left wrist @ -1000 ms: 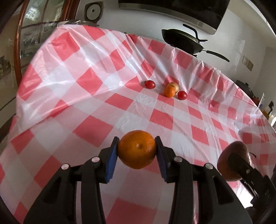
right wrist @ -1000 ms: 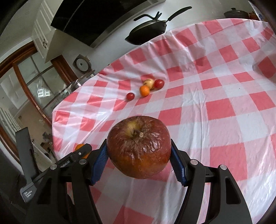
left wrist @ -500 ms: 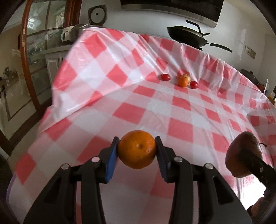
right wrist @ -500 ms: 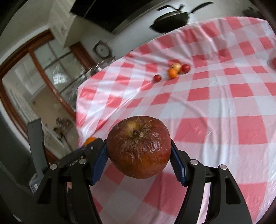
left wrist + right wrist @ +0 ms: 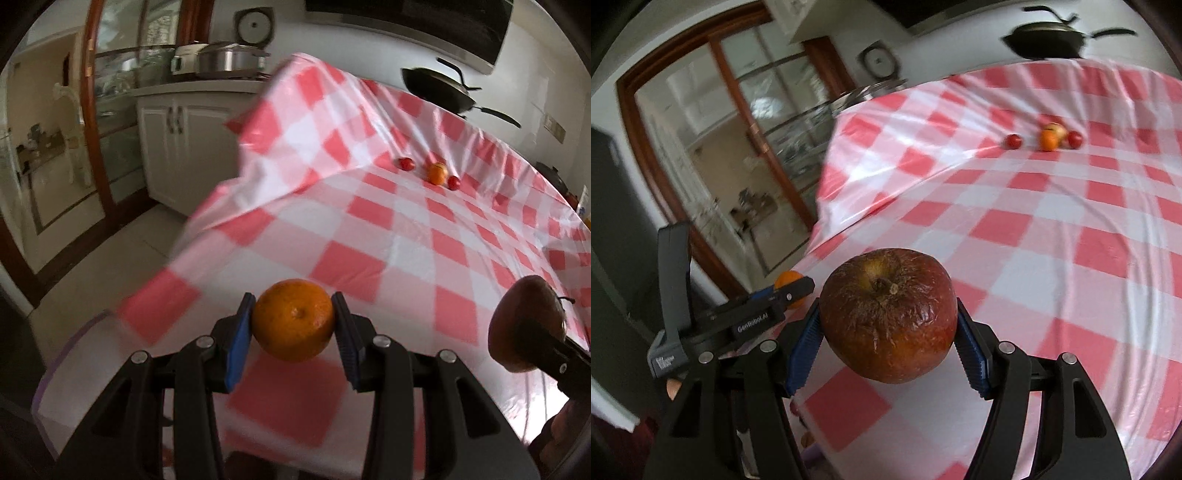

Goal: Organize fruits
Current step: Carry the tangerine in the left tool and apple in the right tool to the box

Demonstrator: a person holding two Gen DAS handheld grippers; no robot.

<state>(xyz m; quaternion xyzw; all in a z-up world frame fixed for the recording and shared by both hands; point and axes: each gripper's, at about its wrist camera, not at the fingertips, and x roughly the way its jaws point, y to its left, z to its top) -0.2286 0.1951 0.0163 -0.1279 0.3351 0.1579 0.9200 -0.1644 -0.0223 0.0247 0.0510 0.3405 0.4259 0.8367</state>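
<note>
My left gripper (image 5: 293,319) is shut on an orange (image 5: 293,319), held over the near left corner of the red-and-white checked tablecloth (image 5: 406,229). My right gripper (image 5: 888,315) is shut on a wrinkled dark red apple (image 5: 888,315); the same apple (image 5: 526,325) shows at the right of the left wrist view. The left gripper with its orange (image 5: 788,282) appears at the left of the right wrist view. Far across the cloth lie a small orange (image 5: 437,172) and two red fruits (image 5: 406,163) (image 5: 453,182), with a pale yellow-red fruit (image 5: 1057,130) behind them.
A black wok (image 5: 437,88) sits beyond the table's far edge. To the left the cloth hangs off the table edge (image 5: 207,221) over a tiled floor. White cabinets (image 5: 173,147) with metal pots (image 5: 225,61) stand at the back left, beside a wooden glass door (image 5: 713,147).
Both grippers have drawn back toward the near left corner of the table, still gripping their fruit. The far fruits look smaller, and the floor and cabinets have come into view on the left.
</note>
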